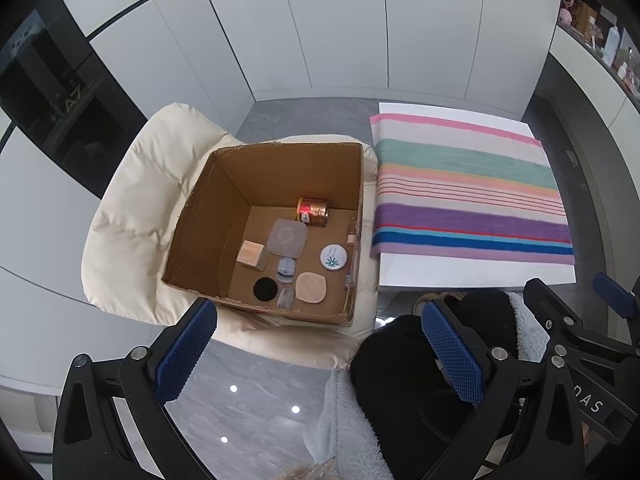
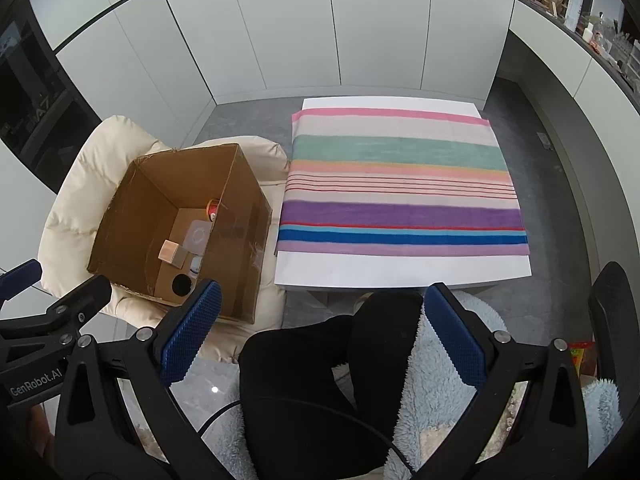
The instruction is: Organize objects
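While both grippers hang spread and empty, left gripper (image 1: 320,354) sits just short of the cardboard box (image 1: 280,172), right gripper (image 2: 326,338) further off to its right, above the lap. Box holds every small item: can (image 1: 313,211) lying on its side at the far wall, wooden block (image 1: 251,254), soft lid (image 1: 287,237), round tin (image 1: 333,257), pad (image 1: 311,287), black disc (image 1: 265,289). Striped cloth (image 2: 400,188) ahead of right gripper carries nothing. Fits either unpacked-yet or packed-away. Likely light, rigid bits; can smooth, rolls, so pinch across ends. Flat pieces need an edge grab.
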{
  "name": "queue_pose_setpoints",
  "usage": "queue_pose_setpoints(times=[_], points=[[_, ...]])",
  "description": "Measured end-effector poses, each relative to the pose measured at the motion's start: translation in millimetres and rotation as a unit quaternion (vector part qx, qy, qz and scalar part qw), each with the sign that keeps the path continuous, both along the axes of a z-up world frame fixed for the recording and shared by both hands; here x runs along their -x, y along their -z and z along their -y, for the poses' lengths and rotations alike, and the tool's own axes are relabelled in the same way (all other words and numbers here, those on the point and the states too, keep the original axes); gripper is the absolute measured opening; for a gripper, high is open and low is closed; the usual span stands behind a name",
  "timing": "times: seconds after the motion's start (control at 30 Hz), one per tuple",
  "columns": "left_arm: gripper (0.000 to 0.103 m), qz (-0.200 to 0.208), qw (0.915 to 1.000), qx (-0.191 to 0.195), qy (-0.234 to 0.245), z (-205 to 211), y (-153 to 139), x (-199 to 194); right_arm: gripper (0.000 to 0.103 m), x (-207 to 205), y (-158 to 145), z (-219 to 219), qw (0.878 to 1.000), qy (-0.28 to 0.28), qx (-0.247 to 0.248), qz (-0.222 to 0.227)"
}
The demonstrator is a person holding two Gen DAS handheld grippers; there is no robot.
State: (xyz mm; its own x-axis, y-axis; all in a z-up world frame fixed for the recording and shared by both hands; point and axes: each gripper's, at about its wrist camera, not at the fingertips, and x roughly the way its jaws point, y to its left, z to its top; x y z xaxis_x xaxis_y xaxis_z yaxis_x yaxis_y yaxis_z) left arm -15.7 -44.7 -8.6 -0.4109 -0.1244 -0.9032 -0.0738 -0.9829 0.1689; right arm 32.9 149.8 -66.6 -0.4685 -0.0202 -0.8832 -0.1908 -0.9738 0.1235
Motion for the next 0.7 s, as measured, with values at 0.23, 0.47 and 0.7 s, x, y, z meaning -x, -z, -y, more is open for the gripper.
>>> queue_pose_setpoints(times=[0.23, 0.47, 0.7], points=[[0.103, 0.001, 1.0, 0.001, 0.0, -0.5, 0.4, 0.4, 0.103, 1.2, 3.3, -0.3, 1.0, 0.0, 0.001, 0.005], [0.103, 0.002, 1.0, -0.002, 0.0, -1.5, 0.0, -0.2, 0.103, 0.6, 3.2, -1.4, 1.0, 0.0, 0.003, 0.007], [0.103, 0.002, 1.0, -0.001, 0.0, -1.9, 1.3, 0.2, 0.103, 0.7, 3.5, -1.6, 1.0, 0.002, 0.005, 0.006]])
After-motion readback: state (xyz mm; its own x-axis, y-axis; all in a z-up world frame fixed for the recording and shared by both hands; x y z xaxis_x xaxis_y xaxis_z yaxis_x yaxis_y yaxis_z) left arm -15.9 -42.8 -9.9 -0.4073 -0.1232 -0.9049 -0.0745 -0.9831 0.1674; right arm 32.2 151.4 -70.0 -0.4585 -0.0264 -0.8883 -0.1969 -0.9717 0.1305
